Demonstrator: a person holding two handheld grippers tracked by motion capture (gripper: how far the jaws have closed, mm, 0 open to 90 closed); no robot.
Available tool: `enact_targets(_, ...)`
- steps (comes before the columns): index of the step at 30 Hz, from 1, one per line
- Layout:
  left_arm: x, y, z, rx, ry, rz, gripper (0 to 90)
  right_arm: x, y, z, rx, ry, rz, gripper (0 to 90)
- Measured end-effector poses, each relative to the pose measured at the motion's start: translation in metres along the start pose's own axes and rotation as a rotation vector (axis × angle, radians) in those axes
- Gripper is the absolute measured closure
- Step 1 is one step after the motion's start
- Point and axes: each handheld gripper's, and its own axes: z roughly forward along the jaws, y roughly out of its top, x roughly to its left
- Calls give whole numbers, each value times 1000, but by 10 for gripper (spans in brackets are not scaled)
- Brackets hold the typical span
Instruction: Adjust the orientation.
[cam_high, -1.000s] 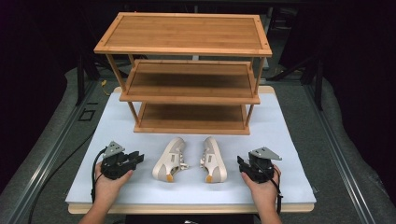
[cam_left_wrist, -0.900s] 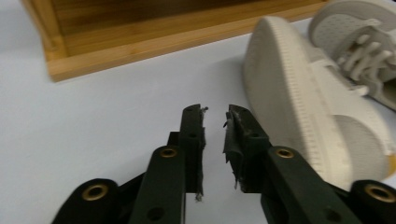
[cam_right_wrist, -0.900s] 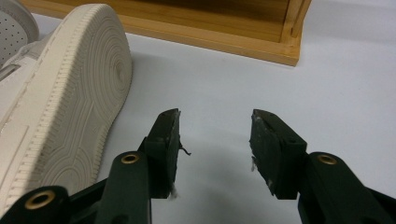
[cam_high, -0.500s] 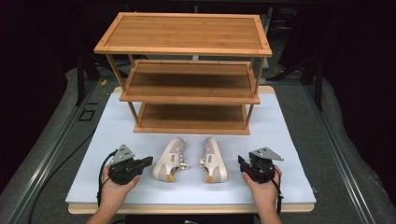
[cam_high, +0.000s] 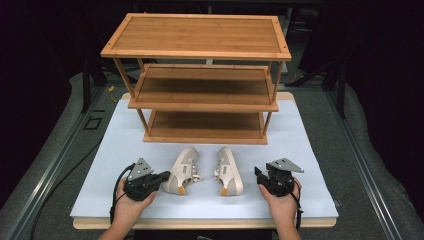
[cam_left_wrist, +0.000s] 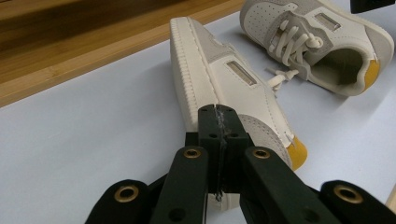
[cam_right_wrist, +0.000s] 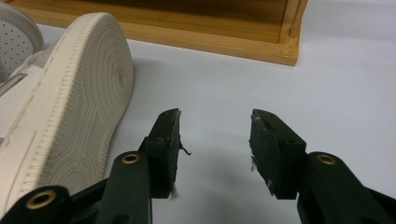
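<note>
Two shoes: lying on their sides
Left gripper (cam_left_wrist: 218, 122): pinched shut, empty, at left shoe (cam_left_wrist: 233, 88)
Risk: shoving it, never gripping

Right gripper (cam_right_wrist: 215, 140): jaws stand apart with nothing between them, above a white table surface (cam_right_wrist: 336, 79). Frayed fibres cling to the inner pad faces. A cream shoe (cam_right_wrist: 70, 116) lies on its side to the left, ridged sole facing the camera. The base of a wooden shelf (cam_right_wrist: 187, 37) runs across the top.
</note>
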Motion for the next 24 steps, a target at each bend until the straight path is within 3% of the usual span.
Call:
enact_targets(5,4,-1,-1,-1,12,-16,899,1,1,-2,-11,-6,-1,526)
enact_targets(24,24,-7,-3,17,64,-73,900,15,6,-12,-70,50,-15,548)
